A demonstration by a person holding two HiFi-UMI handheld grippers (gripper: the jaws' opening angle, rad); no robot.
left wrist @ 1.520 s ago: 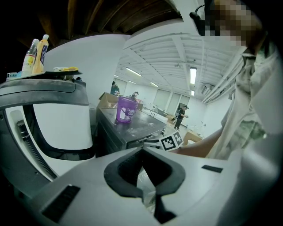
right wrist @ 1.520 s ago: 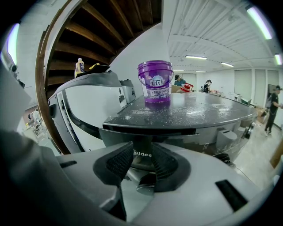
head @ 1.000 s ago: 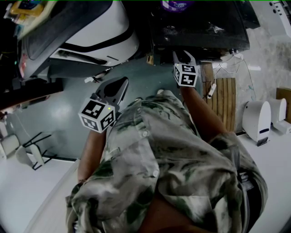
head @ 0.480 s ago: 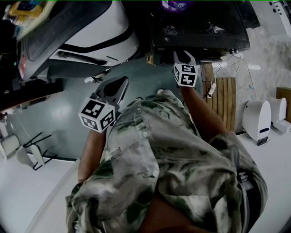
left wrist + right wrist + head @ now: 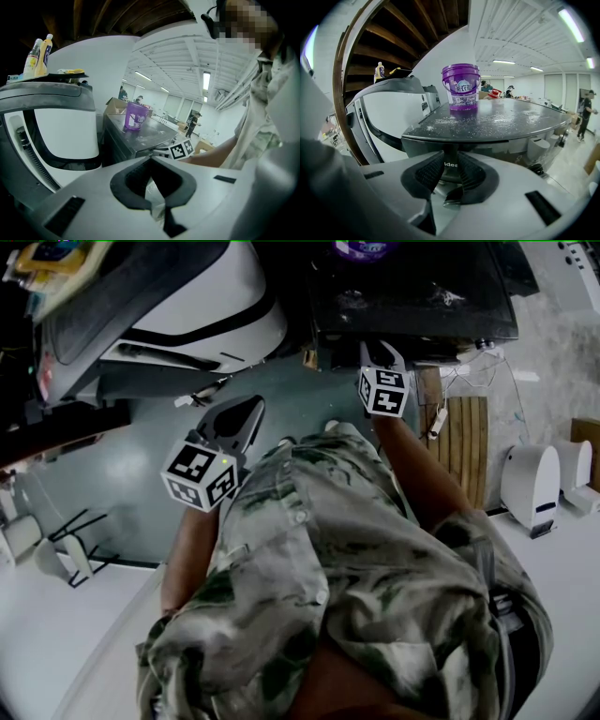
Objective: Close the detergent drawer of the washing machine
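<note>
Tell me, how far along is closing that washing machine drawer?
Looks nearly finished. Done: no drawer visibly sticks out from the front of the washing machine, though I can't confirm it is flush. In hand: the right gripper is at the Midea-labelled front panel, jaws slightly apart. The left gripper hangs aside, jaws together, empty. Left: check it's shut, pull away.

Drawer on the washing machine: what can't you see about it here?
Head view: the washer top and the right gripper hide the drawer; open or shut, cannot tell.
Right gripper view: the jaws cover the washer's front; only a logo shows.
Left gripper view: the right gripper's cube blocks it.
</note>
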